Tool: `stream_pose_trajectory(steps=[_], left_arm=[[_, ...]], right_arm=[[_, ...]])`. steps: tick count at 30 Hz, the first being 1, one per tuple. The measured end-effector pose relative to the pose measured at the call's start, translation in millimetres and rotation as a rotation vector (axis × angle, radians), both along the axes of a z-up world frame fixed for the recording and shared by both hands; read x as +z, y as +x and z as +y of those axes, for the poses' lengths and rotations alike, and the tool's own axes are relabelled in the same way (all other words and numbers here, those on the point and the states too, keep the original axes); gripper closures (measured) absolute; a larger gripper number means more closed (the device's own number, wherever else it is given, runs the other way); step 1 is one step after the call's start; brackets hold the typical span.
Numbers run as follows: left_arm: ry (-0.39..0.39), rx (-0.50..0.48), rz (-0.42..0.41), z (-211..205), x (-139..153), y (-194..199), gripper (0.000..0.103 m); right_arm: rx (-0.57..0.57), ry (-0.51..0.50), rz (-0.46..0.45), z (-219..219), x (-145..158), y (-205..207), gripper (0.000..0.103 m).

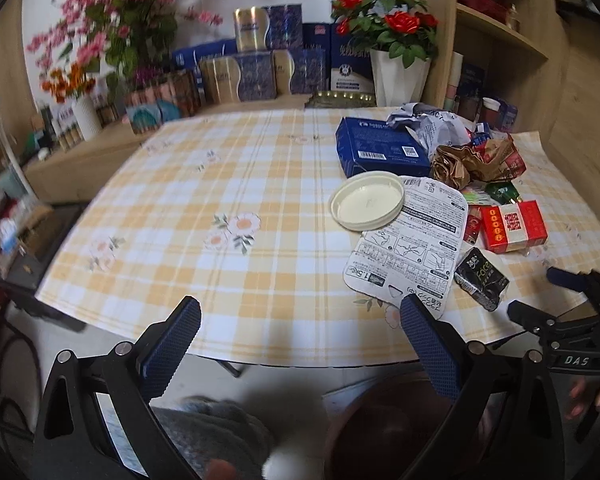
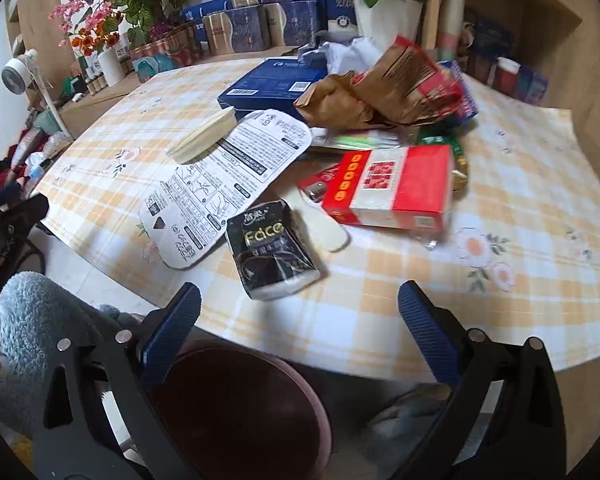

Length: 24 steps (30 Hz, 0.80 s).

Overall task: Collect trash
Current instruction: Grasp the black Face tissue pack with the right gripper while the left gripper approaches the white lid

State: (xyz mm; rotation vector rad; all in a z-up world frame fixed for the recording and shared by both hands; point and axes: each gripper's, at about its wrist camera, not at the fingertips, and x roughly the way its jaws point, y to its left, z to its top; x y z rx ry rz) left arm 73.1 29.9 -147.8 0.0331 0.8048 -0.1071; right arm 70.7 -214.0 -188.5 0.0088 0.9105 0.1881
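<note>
Nearest of all, below the tabletop's [image 2: 380,320] front edge, sits a dark reddish-brown bin [image 2: 240,412], and what shows of its inside looks dark and empty, though its bottom is hard to make out; I judge the collecting has barely begun. Both claws are spread wide and hold nothing. The right claw [image 2: 300,308] hovers over the near edge above the bin, aimed at the black tissue pack marked "Face" [image 2: 274,250], which lies just ahead of its fingers and looks like the easiest first pick. The left claw [image 1: 300,320] hangs level at the near edge further left, one finger in line with the tip of the printed white card [image 1: 412,240], not touching it as far as I can tell. In the left view the right claw [image 1: 548,300] shows open at the right margin. Beyond the tissue pack lie the card, a pale flat strip [image 2: 324,224] and the red and white box [image 2: 392,188], with a cream round lid [image 1: 367,202] resting partly on the card. Farther back come crumpled brown paper bags [image 2: 380,92], a blue flat box [image 1: 380,148] and crumpled white paper [image 1: 424,120]. All of this remains on the tabletop, clustered on its right half; the left half carries only the checked cloth [image 1: 204,184]. Flower vases and stacked boxes at the back are presumably not trash.
</note>
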Motion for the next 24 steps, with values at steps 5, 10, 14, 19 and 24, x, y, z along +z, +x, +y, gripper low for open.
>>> stream_pose_trajectory(steps=[5, 10, 14, 19, 24], left_arm=[[-0.061, 0.041, 0.012, 15, -7, 9, 0.005], [-0.097, 0.025, 0.026, 16, -12, 15, 0.005], [-0.146, 0.005, 0.039, 18, -15, 19, 0.008], [-0.255, -0.012, 0.099, 22, -24, 28, 0.019], [-0.332, 0.003, 0.150, 20, -31, 37, 0.019]], right_arm=[[0.078, -0.008, -0.043, 14, -3, 12, 0.010], [0.098, 0.023, -0.006, 22, -14, 29, 0.032], [0.085, 0.021, 0.005, 23, -22, 38, 0.036], [0.067, 0.048, 0.009, 18, -28, 43, 0.047], [0.070, 0.084, -0.026, 13, -22, 36, 0.056]])
